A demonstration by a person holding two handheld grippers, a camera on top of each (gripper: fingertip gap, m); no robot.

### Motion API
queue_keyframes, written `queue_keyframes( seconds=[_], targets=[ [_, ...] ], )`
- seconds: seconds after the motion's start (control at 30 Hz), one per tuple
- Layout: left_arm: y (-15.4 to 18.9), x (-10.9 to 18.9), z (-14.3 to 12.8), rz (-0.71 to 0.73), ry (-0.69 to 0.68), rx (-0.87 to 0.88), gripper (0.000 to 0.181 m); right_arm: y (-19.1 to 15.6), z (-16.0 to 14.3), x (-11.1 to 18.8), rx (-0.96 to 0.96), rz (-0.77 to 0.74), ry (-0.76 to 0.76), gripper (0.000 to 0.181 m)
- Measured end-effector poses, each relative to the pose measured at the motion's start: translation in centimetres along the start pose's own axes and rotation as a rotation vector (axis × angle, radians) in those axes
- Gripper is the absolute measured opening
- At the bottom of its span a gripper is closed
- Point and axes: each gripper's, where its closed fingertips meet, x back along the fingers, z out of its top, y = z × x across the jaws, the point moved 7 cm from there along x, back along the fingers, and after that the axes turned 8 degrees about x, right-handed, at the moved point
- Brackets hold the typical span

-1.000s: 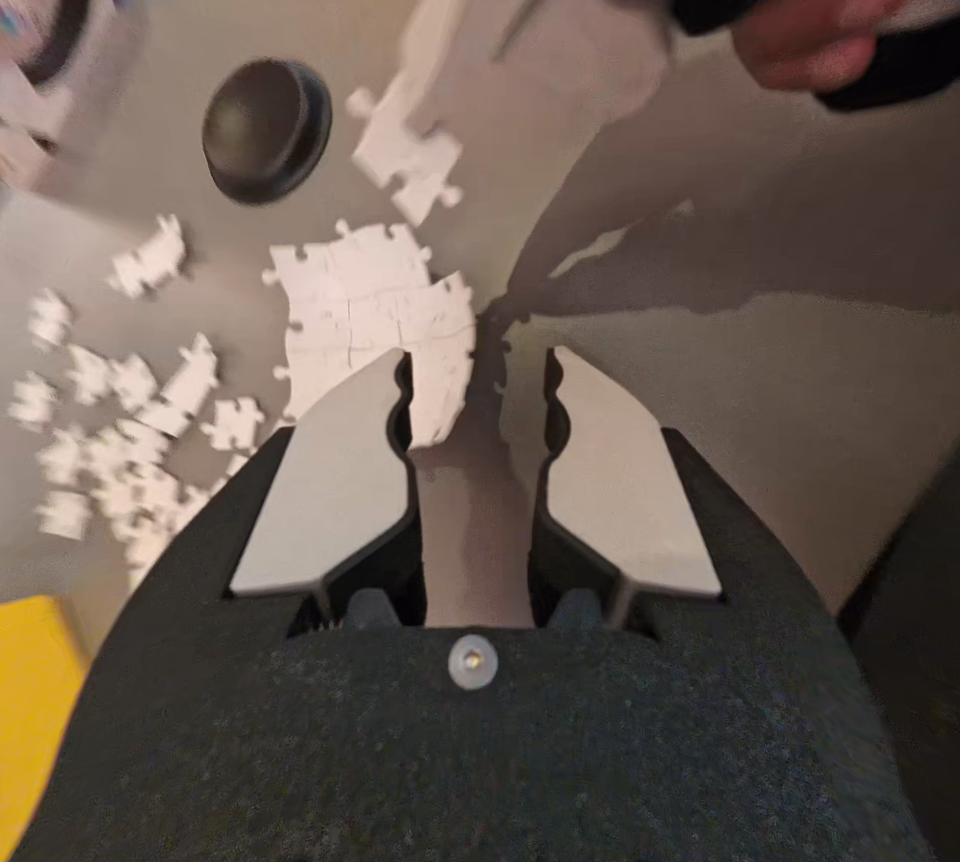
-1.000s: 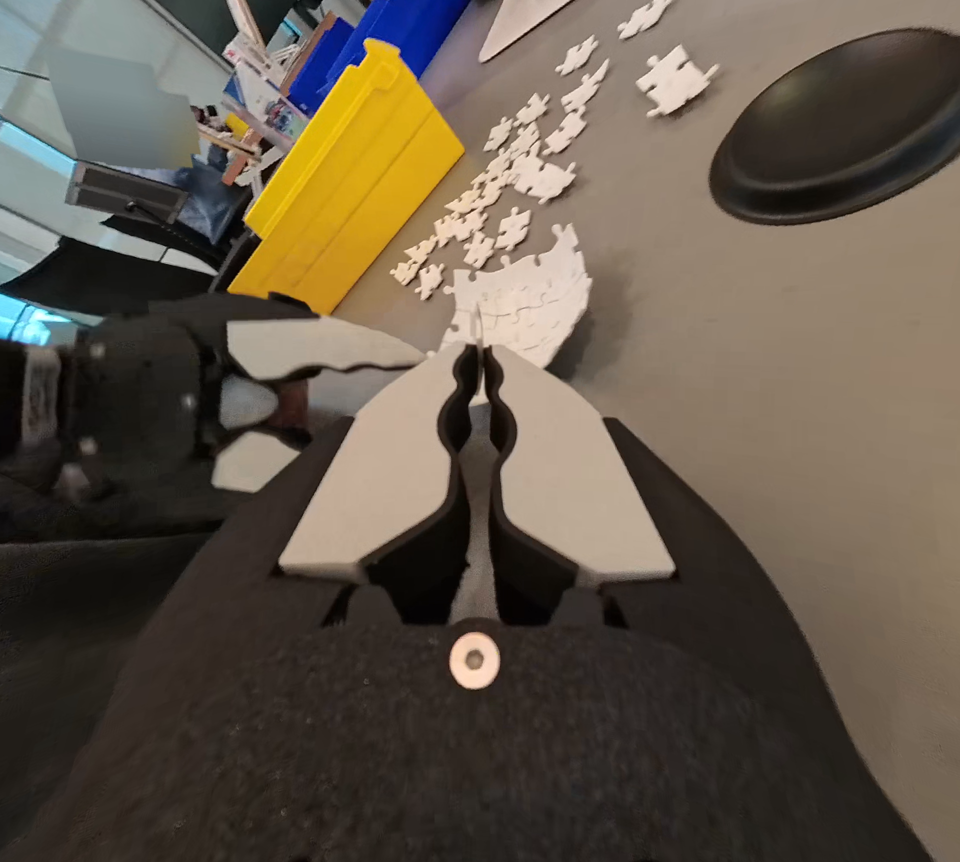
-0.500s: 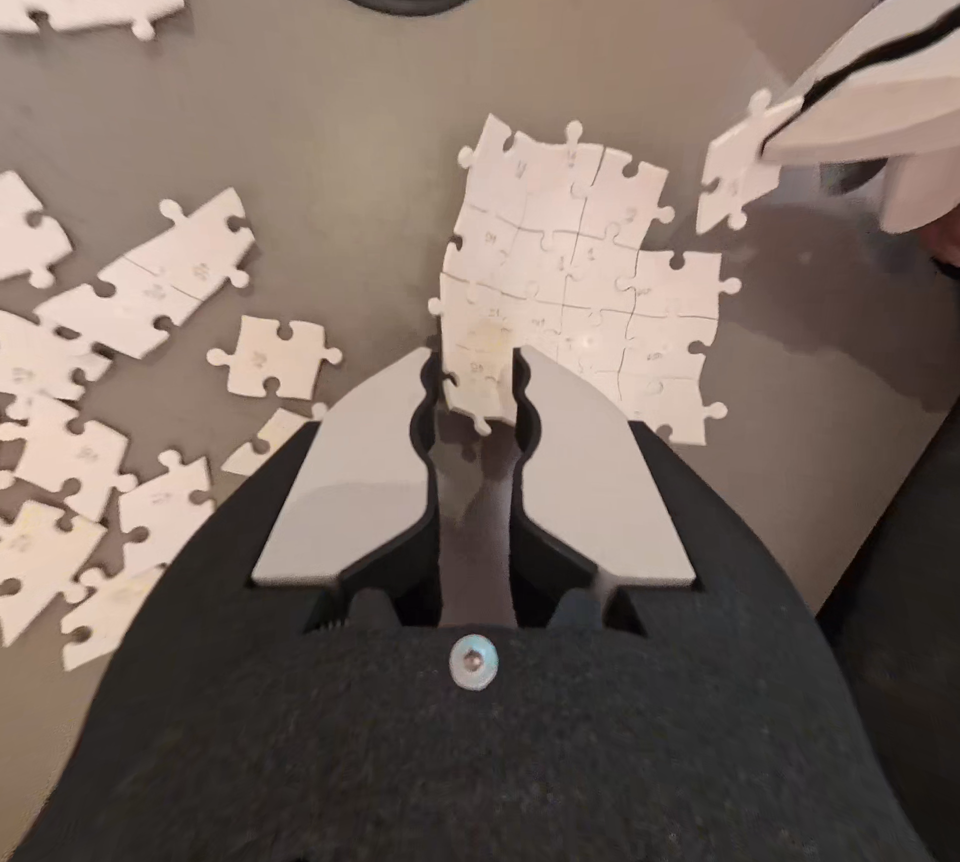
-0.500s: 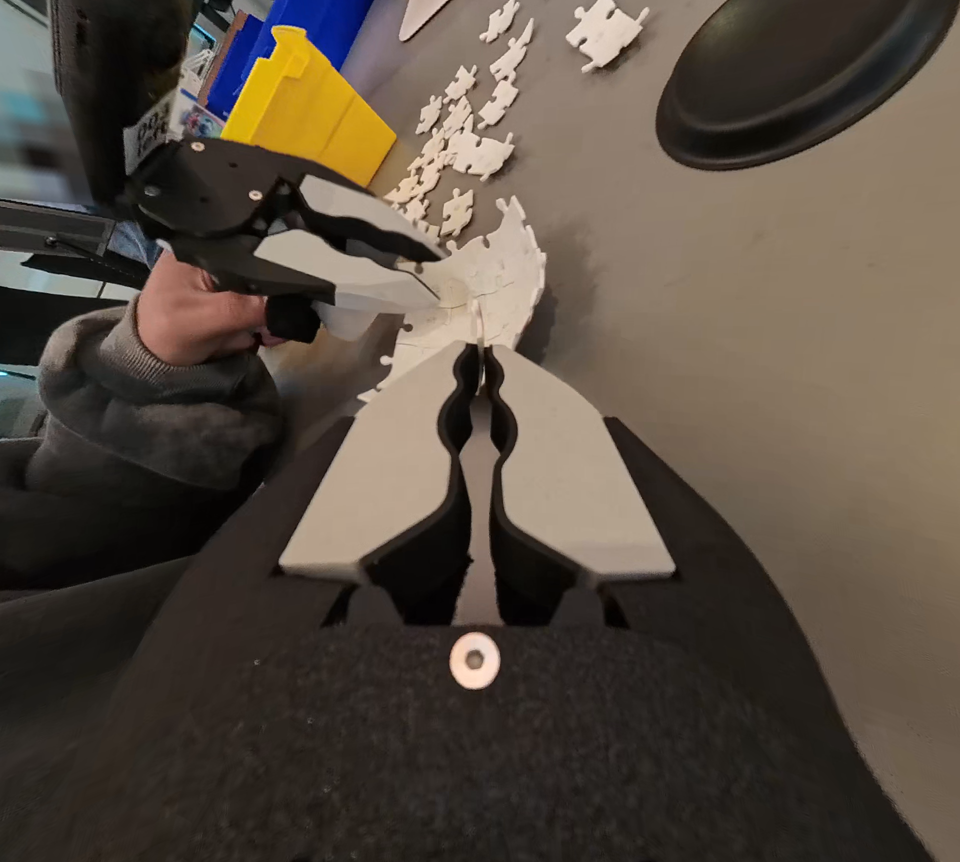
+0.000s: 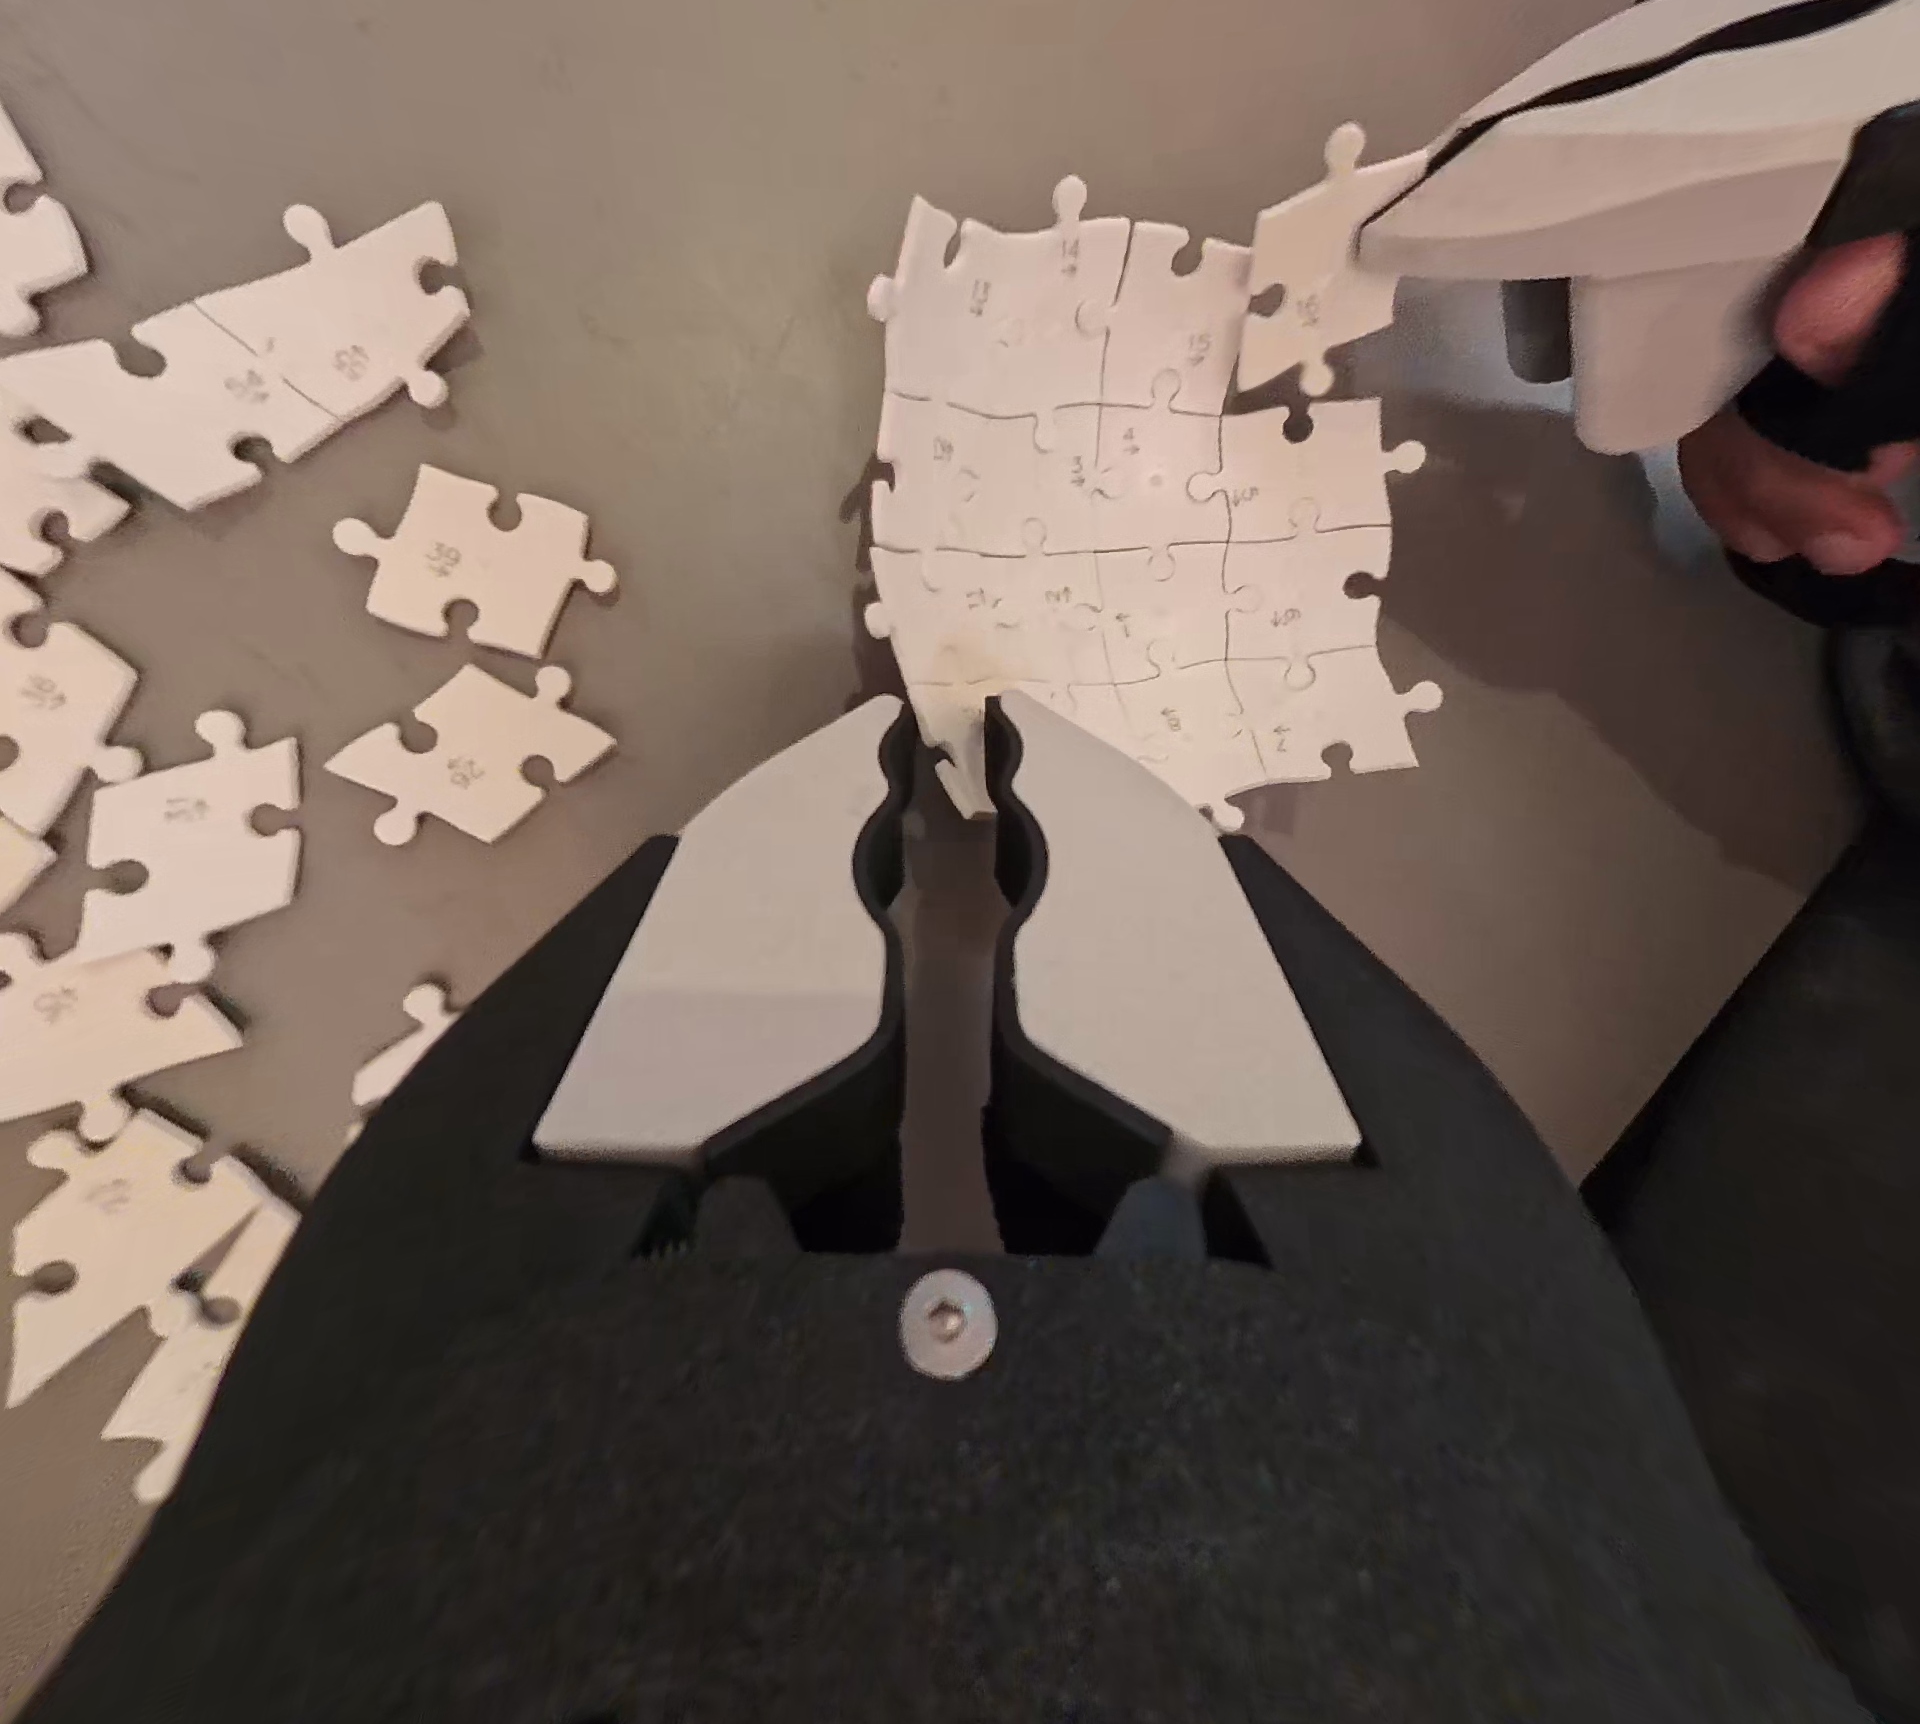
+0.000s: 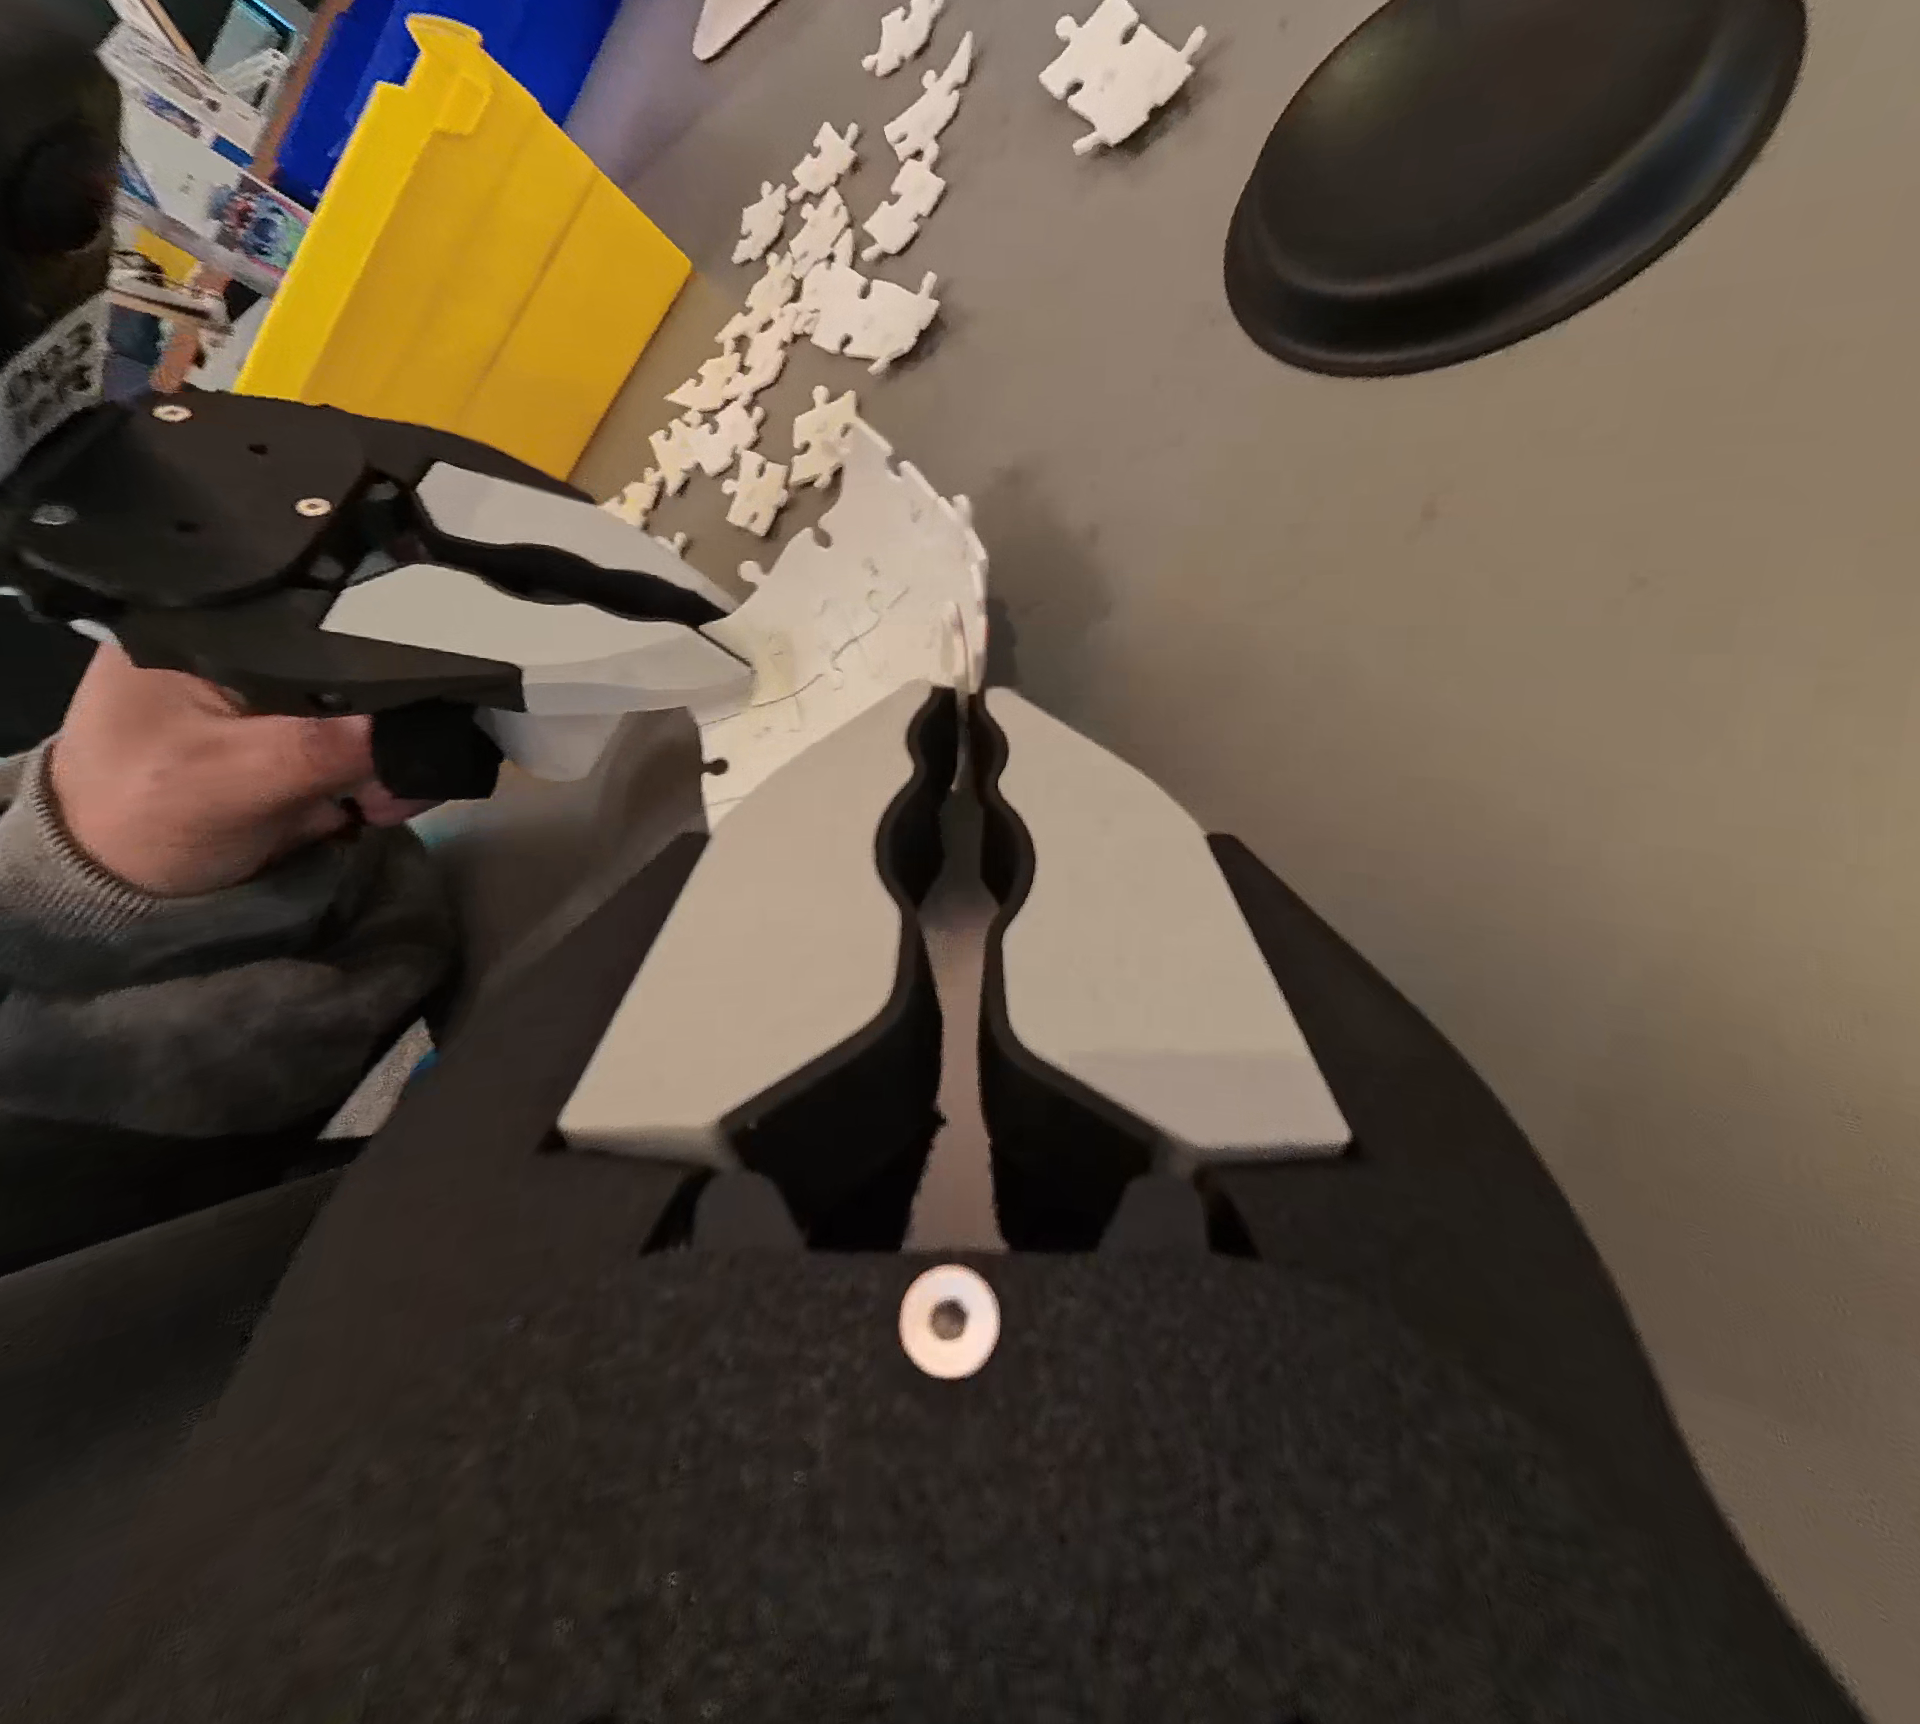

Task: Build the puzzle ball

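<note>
We hold the left gripper (image 5: 948, 744) with its fingers drawn nearly together on the near lower edge of the curved assembled puzzle section (image 5: 1132, 531), a white patch of interlocked pieces lifted off the grey desk (image 5: 644, 147) and bowed like part of a shell. Our right gripper (image 6: 966, 703) has its fingers pressed almost flat together on a single puzzle piece (image 5: 1311, 292), gripping it by one edge; in the left wrist view that piece sits against the far right corner of the assembled section, its knobs meeting the neighbouring pieces, though we cannot tell whether it is fully seated. In the right wrist view the held piece shows only as a thin white sliver between the fingertips, with the section just beyond it and the left gripper (image 6: 727, 646) clamped on the section's other side. Loose puzzle pieces (image 5: 197, 739) lie scattered on the desk to the left of the section, several of them already joined in twos. A black round dish (image 6: 1507, 147) rests on the desk farther off, well apart from the section. A yellow bin (image 6: 468, 261) stands at the desk's left edge, beyond the loose pieces.
</note>
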Motion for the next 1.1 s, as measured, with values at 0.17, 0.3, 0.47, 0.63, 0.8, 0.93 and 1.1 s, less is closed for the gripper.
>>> queue_keyframes(
  seconds=[0.17,0.3,0.47,0.63,0.8,0.93,1.1],
  targets=[
    [0.7,0.5,-0.4,-0.011,0.02,0.048,0.011,0.4,-0.2,-0.2,0.0,-0.018,-0.016,0.003],
    [1.2,0.8,-0.7,0.0,0.029,0.065,0.012,0.4,-0.3,-0.5,0.004,-0.023,-0.033,0.003],
    [1.1,1.1,-0.9,0.038,0.016,0.187,0.004,-1.0,0.3,0.2,0.053,-0.028,-0.03,0.002],
    [1.2,2.0,-0.8,0.056,0.026,0.277,0.002,-2.8,0.5,1.6,0.069,-0.025,0.009,0.002],
    [1.3,2.5,-0.5,0.104,0.017,0.296,0.002,-4.2,-1.3,3.3,0.098,-0.013,0.108,0.002],
    [0.9,2.6,-0.1,0.116,-0.001,0.313,0.002,-4.1,-3.0,2.8,0.142,0.033,0.065,0.002],
    [0.1,2.6,-0.4,0.101,-0.025,0.359,0.002,-4.2,-3.3,1.8,0.207,0.125,-0.04,0.002]
  ],
)
